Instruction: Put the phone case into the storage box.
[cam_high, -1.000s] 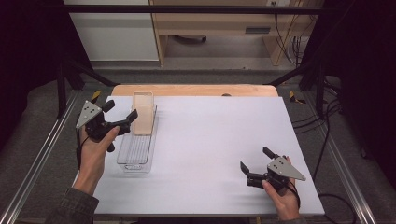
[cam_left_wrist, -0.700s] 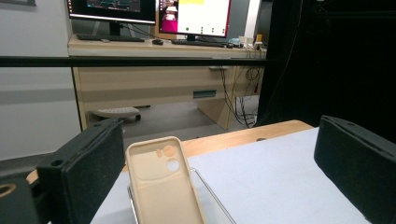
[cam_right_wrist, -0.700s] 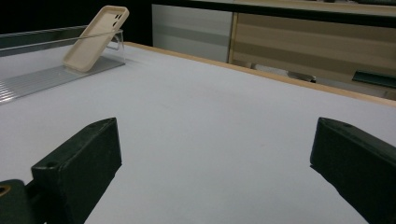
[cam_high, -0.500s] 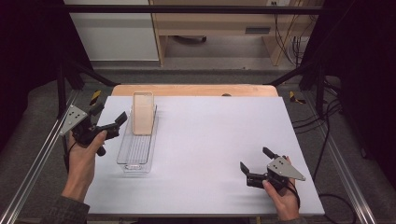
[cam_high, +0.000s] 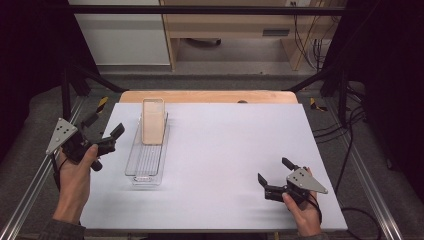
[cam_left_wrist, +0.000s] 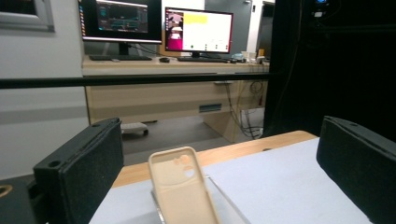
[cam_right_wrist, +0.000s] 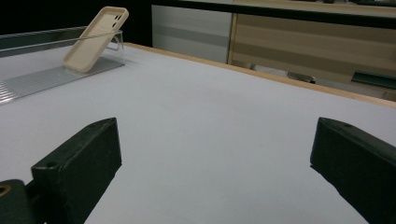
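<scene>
From above, a clear tray (cam_high: 146, 159) sits on the left half of the white table (cam_high: 230, 150), and a beige phone case (cam_high: 153, 121) leans upright against its far end wall. The left gripper (cam_high: 107, 134) hangs off the table's left edge, just beside the tray, jaws spread wide with nothing between them. The right gripper (cam_high: 274, 176) rests low near the front right corner, well apart from the tray, also wide and empty.

The left gripper view looks along its jaws toward the case (cam_left_wrist: 184, 189), which stands between the two black pads with its camera cutout at the top, tilted back. The tray's clear wall (cam_left_wrist: 224, 196) is faint under it. Desks and monitors fill the room beyond.

In the right gripper view the case (cam_right_wrist: 95, 38) is far off at upper left, propped at a slant on the tray (cam_right_wrist: 42, 77), bare table between it and the open jaws.

My worry is the lean. The case looks to rest only on its bottom edge and the tray's end wall, so a nudge from a jaw coming in would likely slide it flat or tip it over the rim. The tray seems light too; a jaw catching its nearly invisible wall could shove the whole thing along the table. A soft case may also bow if pinched across its open back.
</scene>
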